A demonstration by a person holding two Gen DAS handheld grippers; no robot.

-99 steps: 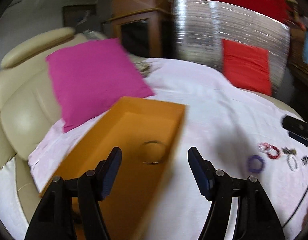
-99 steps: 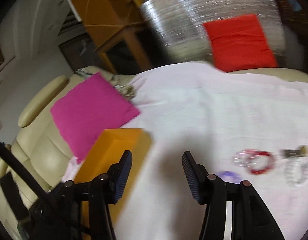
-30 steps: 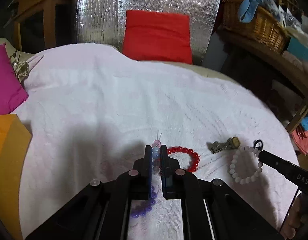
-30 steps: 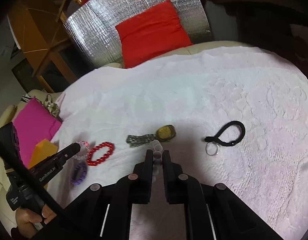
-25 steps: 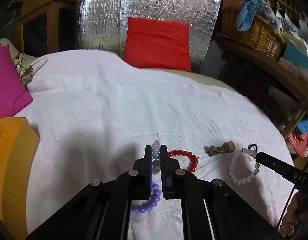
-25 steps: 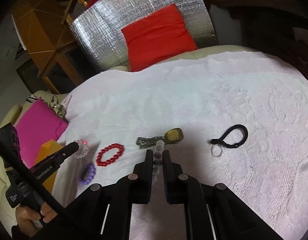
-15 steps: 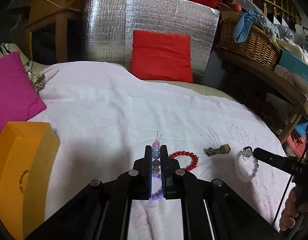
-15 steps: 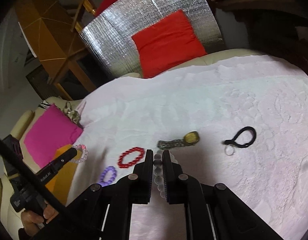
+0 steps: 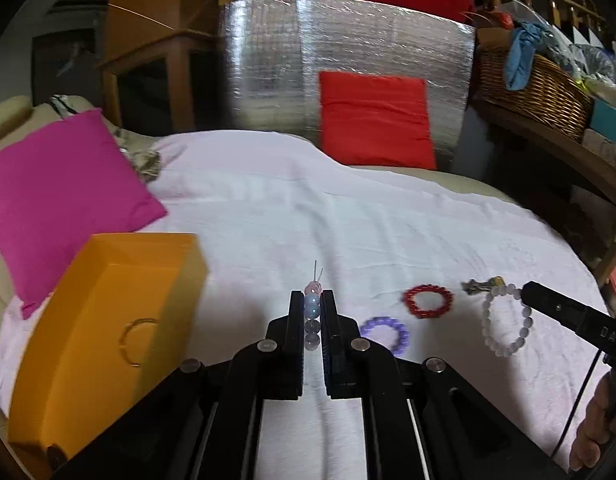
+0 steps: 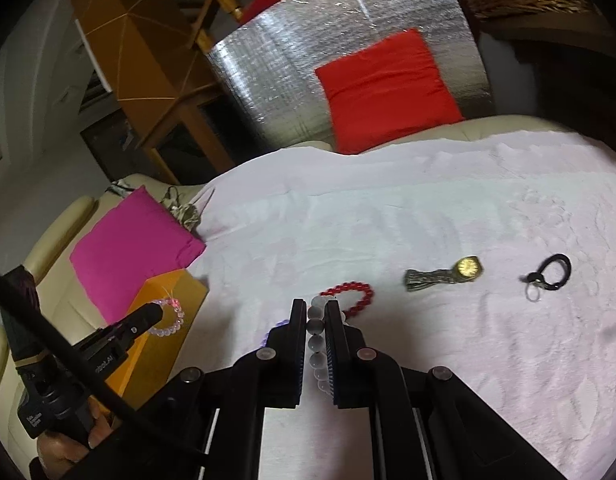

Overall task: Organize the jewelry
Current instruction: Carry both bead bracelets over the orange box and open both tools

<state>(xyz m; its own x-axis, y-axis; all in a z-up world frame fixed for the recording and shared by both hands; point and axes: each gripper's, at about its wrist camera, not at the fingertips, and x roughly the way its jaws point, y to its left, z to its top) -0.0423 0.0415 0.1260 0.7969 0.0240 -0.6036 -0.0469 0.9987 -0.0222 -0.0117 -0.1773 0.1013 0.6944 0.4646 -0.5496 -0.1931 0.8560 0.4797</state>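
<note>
My left gripper (image 9: 312, 300) is shut on a pale pink and blue bead bracelet (image 9: 312, 307), held in the air; the bracelet also shows hanging from it in the right wrist view (image 10: 169, 317), over the orange box (image 10: 164, 328). My right gripper (image 10: 317, 308) is shut on a white bead bracelet (image 10: 316, 340), which also shows dangling in the left wrist view (image 9: 504, 320). The open orange box (image 9: 104, 320) sits left of my left gripper with a thin ring bangle (image 9: 138, 340) inside. A purple bracelet (image 9: 384, 334), a red bracelet (image 9: 428, 300), a gold watch (image 10: 448, 274) and a black loop with a key ring (image 10: 550, 272) lie on the cloth.
The white cloth (image 9: 348, 220) covers a cream sofa. A magenta cushion (image 9: 56, 196) lies behind the box. A red cushion (image 9: 376, 120) leans on a silver foil panel at the back. A wicker basket (image 9: 536, 88) stands on a shelf at the right.
Both grippers closed on bracelets and lifted them off the cloth. They have swung left, so the orange box has come into view near my left gripper.
</note>
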